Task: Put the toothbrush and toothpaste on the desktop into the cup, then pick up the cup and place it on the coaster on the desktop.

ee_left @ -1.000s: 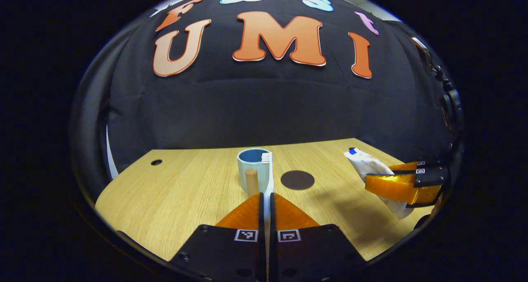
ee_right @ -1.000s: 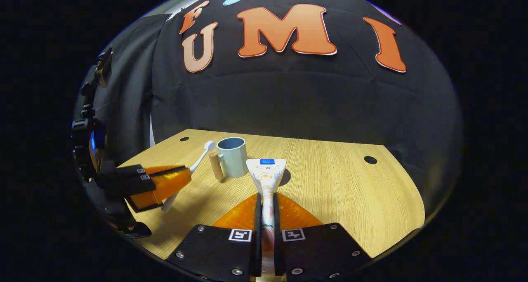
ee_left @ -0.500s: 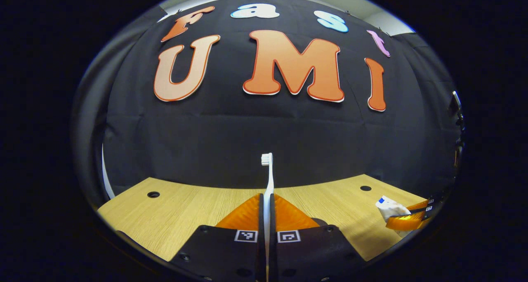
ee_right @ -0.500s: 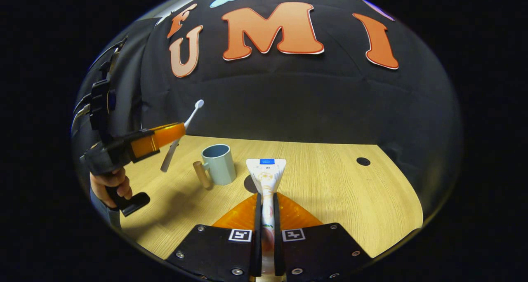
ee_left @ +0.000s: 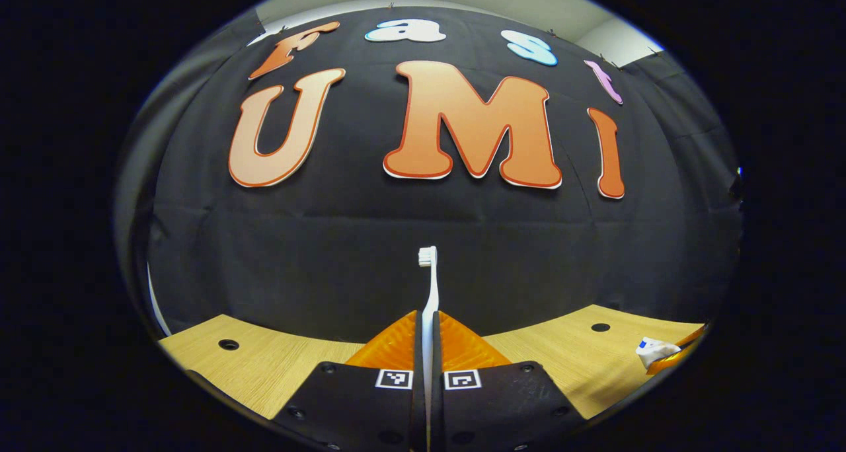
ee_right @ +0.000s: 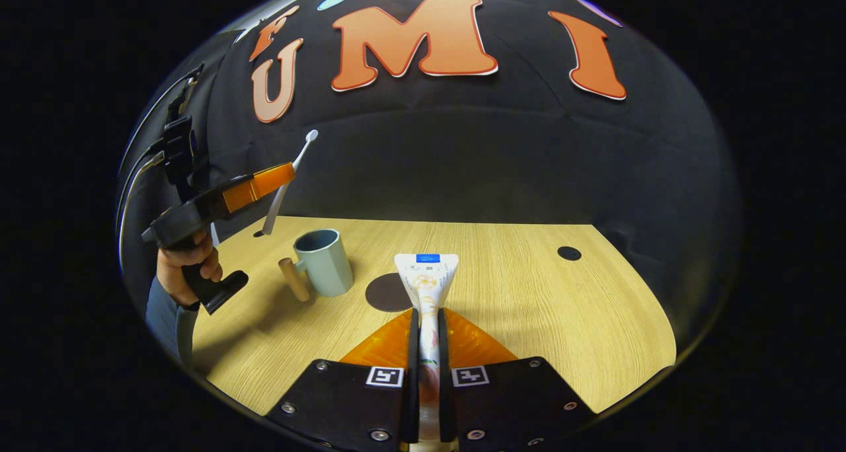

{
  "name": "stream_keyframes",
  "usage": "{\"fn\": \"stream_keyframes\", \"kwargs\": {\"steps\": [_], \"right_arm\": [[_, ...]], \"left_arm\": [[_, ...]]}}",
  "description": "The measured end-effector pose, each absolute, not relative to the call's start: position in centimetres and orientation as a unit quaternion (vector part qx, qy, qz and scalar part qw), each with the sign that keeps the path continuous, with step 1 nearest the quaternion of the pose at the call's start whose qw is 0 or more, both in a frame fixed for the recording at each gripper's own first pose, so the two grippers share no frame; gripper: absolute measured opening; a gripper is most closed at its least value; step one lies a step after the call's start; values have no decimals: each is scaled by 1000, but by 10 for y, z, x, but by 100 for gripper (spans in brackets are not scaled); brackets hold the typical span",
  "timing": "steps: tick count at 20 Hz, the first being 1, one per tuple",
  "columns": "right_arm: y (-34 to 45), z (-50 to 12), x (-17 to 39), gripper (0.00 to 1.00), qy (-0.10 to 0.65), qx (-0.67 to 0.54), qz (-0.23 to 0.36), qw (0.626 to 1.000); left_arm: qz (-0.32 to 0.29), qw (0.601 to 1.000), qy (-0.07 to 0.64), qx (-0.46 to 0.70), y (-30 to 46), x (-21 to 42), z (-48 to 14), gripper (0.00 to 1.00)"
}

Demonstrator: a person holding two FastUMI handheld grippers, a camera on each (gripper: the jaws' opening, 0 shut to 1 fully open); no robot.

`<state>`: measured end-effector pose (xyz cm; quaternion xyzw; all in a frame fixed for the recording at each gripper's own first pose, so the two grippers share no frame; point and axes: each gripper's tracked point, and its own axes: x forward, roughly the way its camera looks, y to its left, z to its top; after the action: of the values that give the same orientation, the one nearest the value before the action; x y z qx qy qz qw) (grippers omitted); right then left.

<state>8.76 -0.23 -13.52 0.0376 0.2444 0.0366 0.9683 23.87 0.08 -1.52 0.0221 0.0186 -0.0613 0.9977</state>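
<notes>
Between the closed fingers of the left gripper (ee_left: 426,320), a white toothbrush (ee_left: 429,287) stands bristles-up, raised high above the wooden tabletop (ee_right: 515,287). The right gripper (ee_right: 426,316) is clamped on a toothpaste tube (ee_right: 426,280), held low over the tabletop. A pale blue cup (ee_right: 324,262) with a wooden handle stands just beside the dark round coaster (ee_right: 386,292), both resting ahead and to the left of the tube. Likely risks: the long brush is pinched near its lower end, so it may pivot or miss the narrow cup mouth, and a clumsy entry could tip the cup. Open wood lies all around; the edges are well away.
</notes>
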Motion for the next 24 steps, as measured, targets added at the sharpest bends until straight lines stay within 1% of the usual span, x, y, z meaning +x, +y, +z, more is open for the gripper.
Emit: {"fn": "stream_keyframes", "kwargs": {"steps": [10, 13, 16, 20, 24], "right_arm": [[1, -153, 96, 12, 257, 23, 48, 965], [3, -156, 97, 12, 261, 24, 49, 964], [2, -152, 99, 12, 257, 27, 46, 965], [3, -142, 102, 12, 242, 35, 44, 969], [10, -119, 106, 12, 212, 40, 50, 975]], "left_arm": [[-118, 992, 44, -10, -9, 269, -71, 3], [-123, 991, 54, -13, -7, 272, -88, 3], [-120, 991, 46, -18, -3, 277, -92, 3], [-122, 991, 56, -28, -3, 275, -104, 3], [-123, 990, 69, -18, -2, 264, -110, 5]]}}
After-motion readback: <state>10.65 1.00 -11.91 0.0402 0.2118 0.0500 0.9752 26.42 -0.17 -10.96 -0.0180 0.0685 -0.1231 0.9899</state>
